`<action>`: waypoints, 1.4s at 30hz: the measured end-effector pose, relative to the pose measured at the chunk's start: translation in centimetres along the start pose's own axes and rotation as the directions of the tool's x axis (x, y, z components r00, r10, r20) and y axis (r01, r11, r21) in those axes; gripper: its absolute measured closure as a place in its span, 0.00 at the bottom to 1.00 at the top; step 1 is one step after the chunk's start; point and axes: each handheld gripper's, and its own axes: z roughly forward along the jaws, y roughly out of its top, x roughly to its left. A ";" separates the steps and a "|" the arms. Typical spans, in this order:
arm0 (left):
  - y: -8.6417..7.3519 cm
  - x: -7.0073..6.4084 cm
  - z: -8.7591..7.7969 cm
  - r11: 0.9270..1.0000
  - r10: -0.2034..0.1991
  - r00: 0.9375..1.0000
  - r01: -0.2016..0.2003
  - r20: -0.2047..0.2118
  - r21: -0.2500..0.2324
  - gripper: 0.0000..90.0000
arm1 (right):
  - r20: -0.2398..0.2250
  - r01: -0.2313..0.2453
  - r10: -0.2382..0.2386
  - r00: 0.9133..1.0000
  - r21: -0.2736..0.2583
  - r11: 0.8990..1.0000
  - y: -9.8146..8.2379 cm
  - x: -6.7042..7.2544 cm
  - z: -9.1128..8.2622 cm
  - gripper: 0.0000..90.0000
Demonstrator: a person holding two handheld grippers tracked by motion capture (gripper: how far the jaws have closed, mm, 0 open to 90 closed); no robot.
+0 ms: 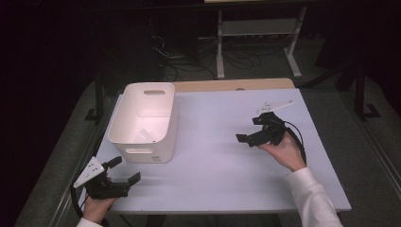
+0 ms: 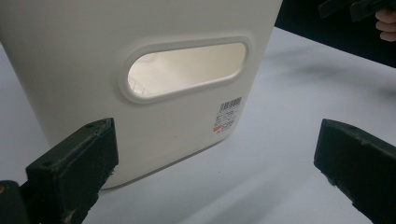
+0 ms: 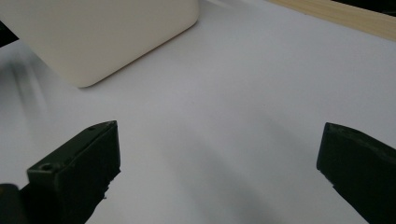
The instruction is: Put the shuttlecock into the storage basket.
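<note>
Bin (image 1: 144, 120) stands upright on the desk (image 1: 222, 156); left tool (image 1: 124, 171) faces its handle slot, right tool (image 1: 249, 129) well apart, both wide open, empty.

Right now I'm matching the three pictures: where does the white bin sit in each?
High view: white bin left of centre on the table.
Left gripper view: fills upper left, handle slot facing.
Right gripper view: bin corner upper left.
Shared landmark: the table.
</note>
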 end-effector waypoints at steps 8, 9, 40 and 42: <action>0.0 -0.1 0.0 1.000 -0.008 1.000 0.008 0.001 -0.003 0.00 | 0.006 -0.007 0.007 1.000 -0.017 1.000 -0.9 -0.3 -0.7 0.00; 0.0 -0.1 0.0 1.000 -0.007 1.000 0.007 0.001 -0.003 0.00 | 0.005 -0.007 0.007 1.000 -0.018 1.000 -1.0 -0.4 -0.8 0.00; 0.0 -0.1 0.1 1.000 -0.004 1.000 0.005 0.007 -0.008 0.00 | 0.023 -0.012 0.014 1.000 -0.066 0.998 -4.8 -0.9 -2.9 0.00; 0.0 -0.1 0.1 1.000 -0.009 1.000 0.009 0.008 -0.013 0.00 | 0.024 -0.017 0.019 1.000 -0.068 0.998 -5.1 -0.8 -3.1 0.00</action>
